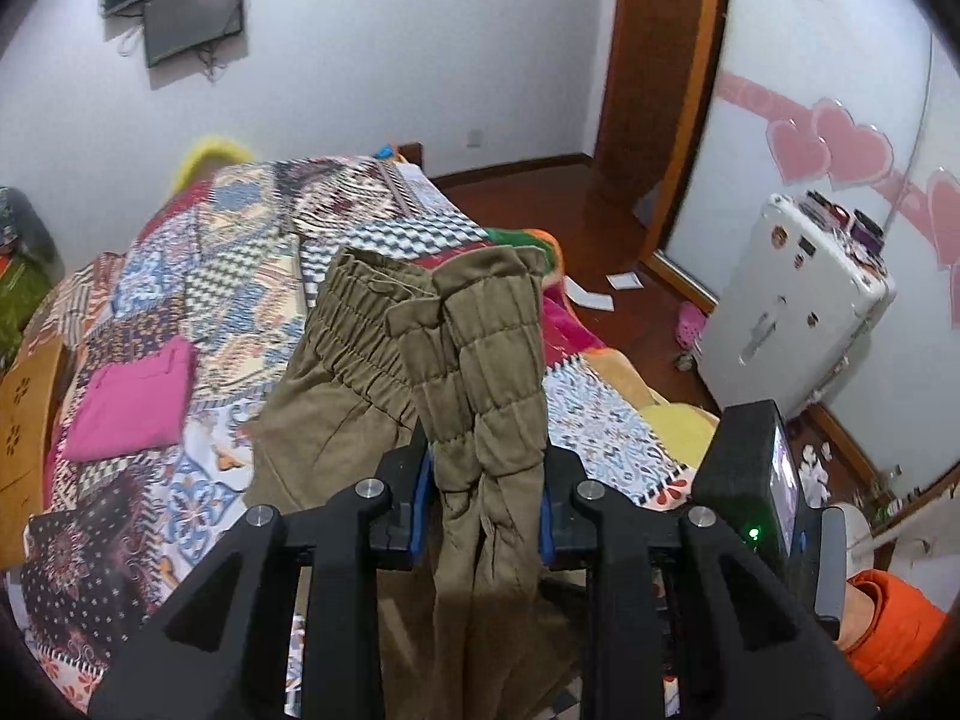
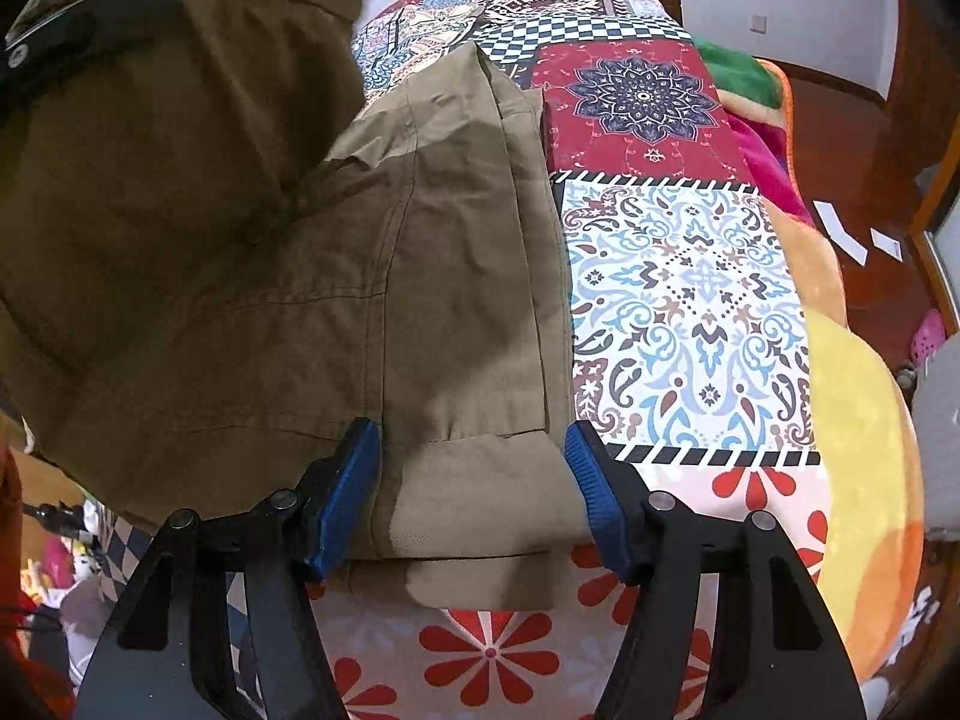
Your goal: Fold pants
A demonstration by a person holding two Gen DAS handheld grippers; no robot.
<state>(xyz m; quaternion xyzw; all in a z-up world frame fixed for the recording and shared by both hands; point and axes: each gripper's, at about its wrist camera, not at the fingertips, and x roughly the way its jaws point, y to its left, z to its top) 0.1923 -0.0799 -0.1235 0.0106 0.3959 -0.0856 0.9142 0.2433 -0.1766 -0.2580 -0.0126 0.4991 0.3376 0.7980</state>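
Note:
The olive-brown pants (image 1: 336, 402) lie on the patchwork bed cover. My left gripper (image 1: 483, 468) is shut on the gathered leg cuffs (image 1: 486, 348) and holds them raised above the elastic waistband (image 1: 354, 324). In the right wrist view the lifted cloth hangs at the upper left and the flat part of the pants (image 2: 456, 276) lies below it. My right gripper (image 2: 474, 492) is open, its blue pads (image 2: 354, 480) on either side of the near folded edge of the pants, not closed on it.
A folded pink garment (image 1: 132, 402) lies on the bed cover (image 1: 240, 276) to the left. A white suitcase (image 1: 798, 306) stands on the wooden floor at right. Papers (image 2: 846, 234) lie on the floor. Bright blankets (image 2: 864, 420) hang off the bed's right edge.

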